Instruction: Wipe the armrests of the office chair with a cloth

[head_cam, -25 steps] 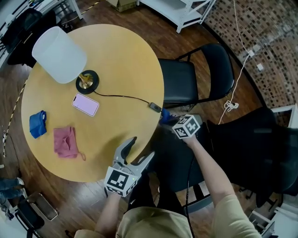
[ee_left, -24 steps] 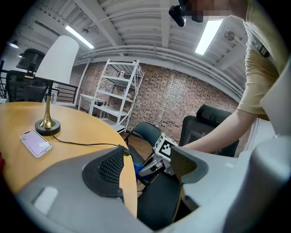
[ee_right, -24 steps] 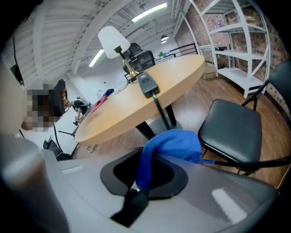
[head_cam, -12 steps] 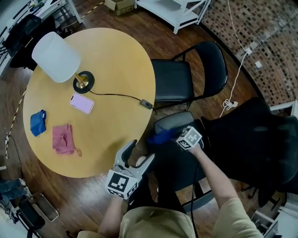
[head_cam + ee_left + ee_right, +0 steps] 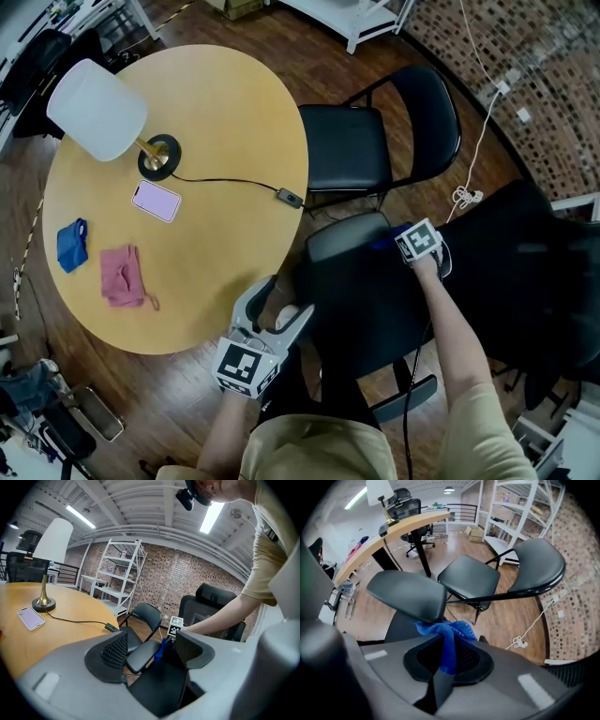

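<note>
The black office chair's seat (image 5: 375, 309) lies below me, with its grey-black left armrest (image 5: 345, 234) (image 5: 143, 653) (image 5: 408, 595) in front of it. My right gripper (image 5: 401, 246) (image 5: 447, 656) points steeply down at the armrest's end nearest the chair back (image 5: 525, 272). It is shut on a blue cloth (image 5: 382, 244) (image 5: 449, 634) (image 5: 162, 647), which touches the armrest's edge. My left gripper (image 5: 281, 302) (image 5: 152, 653) hangs open beside the table edge, pointing along the armrest, with nothing between its fingers.
A round wooden table (image 5: 216, 122) at the left carries a white lamp (image 5: 94, 108), a phone (image 5: 156, 200), a cable, a second blue cloth (image 5: 70, 244) and a pink cloth (image 5: 122, 275). A black folding chair (image 5: 352, 145) (image 5: 471, 578) stands beyond the armrest. White shelving (image 5: 520, 508) stands behind.
My right gripper has carried the blue cloth along the armrest, from the end near the table to the end by the chair back, tipping more steeply downward. The left gripper has hardly moved.
</note>
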Demonstrator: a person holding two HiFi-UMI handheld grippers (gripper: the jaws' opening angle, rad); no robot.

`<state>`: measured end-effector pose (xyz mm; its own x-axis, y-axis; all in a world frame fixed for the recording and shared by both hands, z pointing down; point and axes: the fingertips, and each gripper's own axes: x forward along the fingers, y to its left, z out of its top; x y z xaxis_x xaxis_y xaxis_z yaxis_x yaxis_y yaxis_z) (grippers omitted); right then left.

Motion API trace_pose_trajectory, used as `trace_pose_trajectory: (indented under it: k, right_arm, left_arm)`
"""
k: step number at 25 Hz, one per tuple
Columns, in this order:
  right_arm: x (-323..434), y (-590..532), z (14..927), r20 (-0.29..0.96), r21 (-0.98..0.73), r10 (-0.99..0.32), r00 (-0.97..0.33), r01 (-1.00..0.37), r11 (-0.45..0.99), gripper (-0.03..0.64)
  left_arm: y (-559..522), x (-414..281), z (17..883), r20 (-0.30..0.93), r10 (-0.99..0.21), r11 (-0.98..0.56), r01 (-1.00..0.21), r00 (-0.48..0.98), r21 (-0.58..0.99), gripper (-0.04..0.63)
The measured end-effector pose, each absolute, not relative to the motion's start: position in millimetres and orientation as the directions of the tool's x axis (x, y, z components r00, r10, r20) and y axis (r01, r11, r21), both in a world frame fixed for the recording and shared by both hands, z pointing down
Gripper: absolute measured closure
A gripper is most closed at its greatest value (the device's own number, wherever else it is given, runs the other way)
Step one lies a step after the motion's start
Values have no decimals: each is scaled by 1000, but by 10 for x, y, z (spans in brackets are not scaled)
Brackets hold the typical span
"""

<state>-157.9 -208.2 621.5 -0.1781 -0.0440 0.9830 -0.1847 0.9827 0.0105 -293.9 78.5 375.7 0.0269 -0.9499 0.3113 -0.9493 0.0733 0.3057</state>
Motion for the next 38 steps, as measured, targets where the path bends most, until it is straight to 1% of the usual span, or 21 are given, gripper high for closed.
trace_pose_trajectory:
  k: [2, 5, 7, 9, 13, 18, 20, 22, 24, 26, 28, 29, 31, 33, 35, 37, 38]
  right_arm:
    - [-1674, -2193, 6176, 970, 12, -68, -236, -228, 974, 589]
    - [-2018, -2266, 6034, 932, -16, -83, -353, -268, 963, 589]
    - [-2310, -2205, 5960, 907, -45, -69, -416, -257, 965, 589]
    - [-2593, -2033, 5899, 879, -73, -24, -476, -184, 980, 589]
    - [-2945, -1413, 5840, 784, -216, 171, -597, -3, 976, 589]
    - [-3001, -739, 5810, 723, -294, 325, -610, 154, 943, 589]
    - [-2959, -549, 5772, 689, -330, 372, -621, 189, 925, 589]
    - [-2870, -518, 5689, 654, -346, 350, -670, 146, 927, 589]
    - [-2753, -586, 5513, 602, -361, 277, -749, 55, 931, 589]
    - [-2561, -688, 5326, 537, -401, 177, -825, -65, 914, 589]
    - [-2256, -784, 5257, 510, -469, 56, -858, -223, 854, 589]
    - [-2081, -813, 5282, 520, -508, 9, -854, -301, 807, 589]
    - [-1773, -809, 5413, 555, -571, -30, -831, -407, 713, 589]
    - [-1609, -714, 5577, 557, -608, -27, -830, -430, 667, 589]
    - [-1567, -619, 5736, 514, -648, -29, -857, -410, 642, 589]
    - [-1554, -660, 5901, 467, -686, -58, -882, -403, 605, 589]
    - [-1528, -723, 5997, 465, -695, -81, -882, -420, 584, 589]
  left_arm:
    - [779, -2955, 3738, 314, -949, 78, -949, 23, 306, 281]
    - [766, -2952, 3768, 315, -949, 80, -949, 21, 305, 281]
    - [745, -2939, 3786, 318, -948, 79, -949, 24, 307, 281]
    - [720, -2908, 3812, 323, -946, 75, -948, 30, 308, 281]
    - [616, -2826, 3863, 334, -941, 57, -950, 52, 307, 281]
    - [406, -2674, 3810, 334, -938, 14, -955, 89, 295, 281]
    - [326, -2607, 3812, 335, -937, -1, -958, 101, 286, 281]
    - [233, -2556, 3795, 335, -936, -9, -960, 106, 280, 281]
    - [144, -2505, 3793, 334, -935, -24, -961, 119, 275, 281]
    - [49, -2450, 3787, 346, -927, -49, -962, 144, 269, 281]
    - [-36, -2380, 3789, 364, -914, -83, -962, 178, 261, 281]
    - [-89, -2337, 3801, 371, -909, -98, -962, 190, 255, 281]
    - [-232, -2232, 3870, 375, -905, -113, -963, 201, 244, 281]
    - [-360, -2131, 3961, 375, -904, -119, -963, 205, 241, 281]
    - [-448, -2056, 4009, 384, -897, -132, -962, 217, 238, 281]
    - [-528, -2002, 4073, 389, -890, -155, -960, 237, 231, 281]
    - [-560, -1986, 4118, 390, -887, -165, -959, 246, 229, 281]
